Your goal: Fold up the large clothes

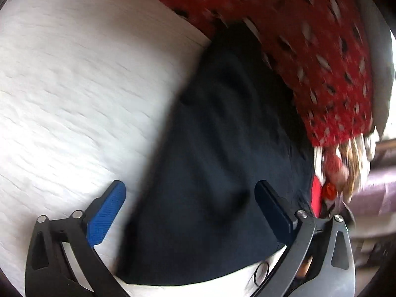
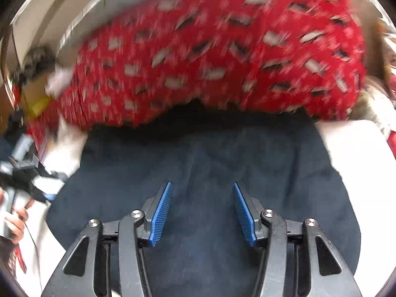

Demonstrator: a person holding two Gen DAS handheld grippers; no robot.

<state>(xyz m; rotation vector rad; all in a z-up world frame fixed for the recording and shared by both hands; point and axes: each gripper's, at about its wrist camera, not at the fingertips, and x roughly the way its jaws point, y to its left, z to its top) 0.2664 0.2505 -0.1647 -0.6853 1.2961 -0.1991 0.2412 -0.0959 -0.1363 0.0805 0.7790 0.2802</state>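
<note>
On the left lies the white bed sheet (image 1: 74, 86), wrinkled and bare. The left gripper (image 1: 190, 212) hovers at the border where the sheet meets a dark navy garment (image 1: 222, 148); its fingers are spread wide with nothing between them, one blue pad (image 1: 106, 217) over the sheet and the other over the navy cloth. Further right and behind, a red patterned cloth (image 1: 321, 49) lies along the garment's far edge and seems to overlap it, with a blurred heap of other fabrics beyond.

In the right wrist view the navy garment (image 2: 198, 160) spreads across the middle, flat and apparently already folded at least once — though blur makes that uncertain. The right gripper (image 2: 201, 212) hangs directly above it, fingers apart and empty.

The step in hand looks like a reach between folds. Next, each gripper likely needs to drop to an edge or corner of the navy piece, close on a single layer, and avoid catching the red cloth.
</note>
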